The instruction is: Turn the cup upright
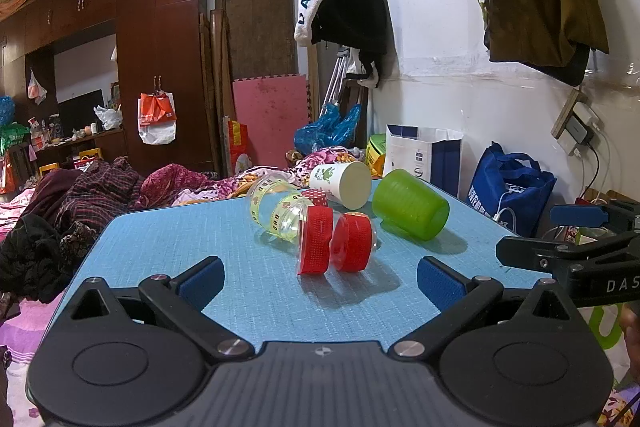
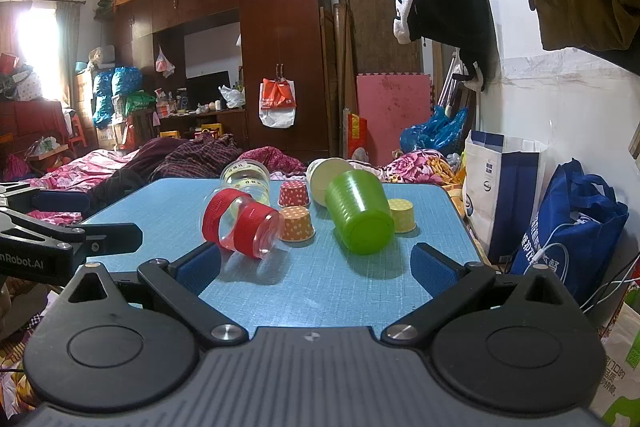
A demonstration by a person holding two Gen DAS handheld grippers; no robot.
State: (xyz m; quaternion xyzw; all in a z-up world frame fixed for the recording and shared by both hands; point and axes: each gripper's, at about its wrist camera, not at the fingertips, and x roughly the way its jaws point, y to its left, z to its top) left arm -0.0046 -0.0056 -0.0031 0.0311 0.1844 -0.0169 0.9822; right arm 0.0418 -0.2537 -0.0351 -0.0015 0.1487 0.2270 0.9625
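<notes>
Several cups lie on their sides on a blue table (image 1: 168, 243) (image 2: 160, 211). A green plastic cup (image 1: 410, 205) (image 2: 360, 215) lies at the right, its base toward the right wrist view. A clear cup with red bands (image 1: 336, 241) (image 2: 244, 227) lies at the middle. A clear cup with yellow ribbon (image 1: 276, 213) (image 2: 246, 181) and a white paper cup (image 1: 344, 183) (image 2: 324, 179) lie behind. My left gripper (image 1: 320, 277) is open and empty, before the red-banded cup. My right gripper (image 2: 314, 267) is open and empty, before the green cup.
Small paper baking cups stand rim down: red (image 2: 294, 194), orange (image 2: 297, 223), yellow (image 2: 402, 215). A bed with heaped clothes (image 1: 80, 203) lies left of the table. A white bag (image 2: 500, 187) and a blue bag (image 2: 572, 223) stand at the right by the wall.
</notes>
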